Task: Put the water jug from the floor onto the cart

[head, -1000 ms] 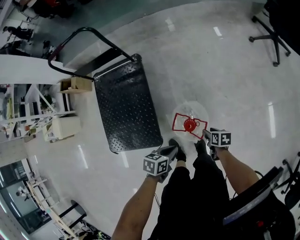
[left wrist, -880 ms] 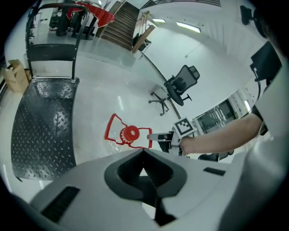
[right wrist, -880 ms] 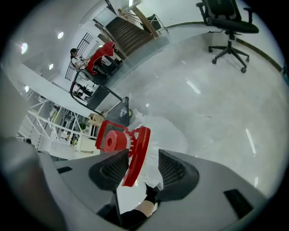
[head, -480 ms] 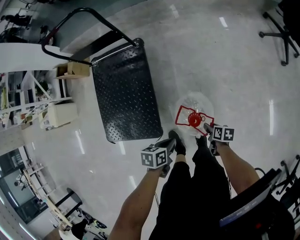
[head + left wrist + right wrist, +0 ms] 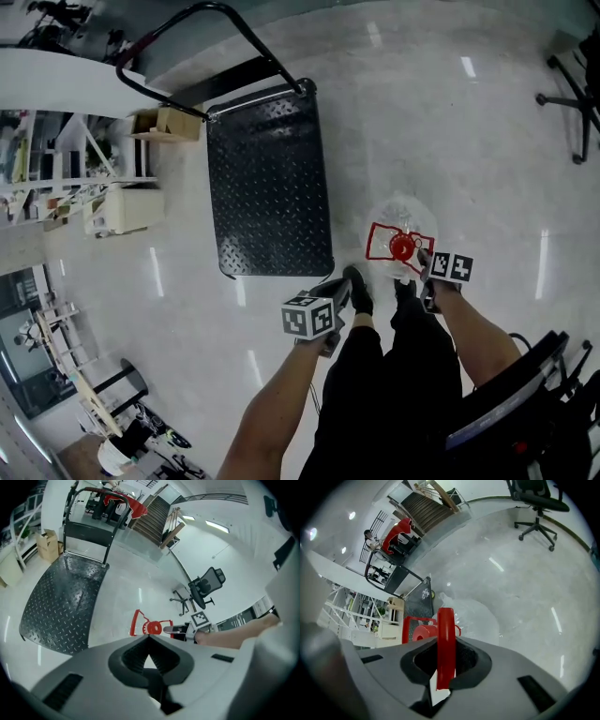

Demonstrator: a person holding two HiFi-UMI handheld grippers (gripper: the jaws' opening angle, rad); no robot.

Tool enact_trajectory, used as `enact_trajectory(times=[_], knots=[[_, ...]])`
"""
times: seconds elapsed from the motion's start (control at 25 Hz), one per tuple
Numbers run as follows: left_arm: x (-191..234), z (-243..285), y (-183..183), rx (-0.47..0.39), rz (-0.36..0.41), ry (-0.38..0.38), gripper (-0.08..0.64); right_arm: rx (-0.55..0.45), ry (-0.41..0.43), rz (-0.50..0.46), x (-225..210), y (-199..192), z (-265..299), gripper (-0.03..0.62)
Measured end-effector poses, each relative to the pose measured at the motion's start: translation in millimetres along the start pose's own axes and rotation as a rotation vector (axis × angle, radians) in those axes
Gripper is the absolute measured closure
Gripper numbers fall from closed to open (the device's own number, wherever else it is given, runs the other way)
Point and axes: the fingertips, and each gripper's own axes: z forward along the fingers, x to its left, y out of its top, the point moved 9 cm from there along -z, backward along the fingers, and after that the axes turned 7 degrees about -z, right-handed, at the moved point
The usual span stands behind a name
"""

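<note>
Clear jug (image 5: 401, 220) with a red cap stands on the floor (image 5: 487, 150), just off the near right corner of the cart (image 5: 270, 178) and not touching it. My right gripper (image 5: 446, 641) is down on the jug. Its jaws have just been closing and pinch the jug's red handle (image 5: 446, 620) edge-on between the pads. My left gripper (image 5: 149, 638) hangs over the floor beside my shoes, jaws together with nothing in them, pointing toward the jug. The cart's push bar is at its far end.
</note>
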Motion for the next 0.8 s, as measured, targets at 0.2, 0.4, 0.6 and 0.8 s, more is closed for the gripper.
enact_trajectory(times=[0.2,0.4,0.6,0.8], knots=[[-1,-33,7,-0.087,-0.016,-0.010,0.558,0.014,0.053,-0.096,54,19,-9,0.551],[8,-75,4,-0.170,-0.078,-0.014,0.558,0.030,0.089,-0.193,122,38,-34,0.551],[39,-127,12,-0.209,-0.021,0.011,0.558,0.025,0.114,-0.270,190,43,-55,0.551],[87,-198,13,-0.314,-0.073,0.035,0.558,0.008,0.127,-0.322,266,46,-63,0.551]])
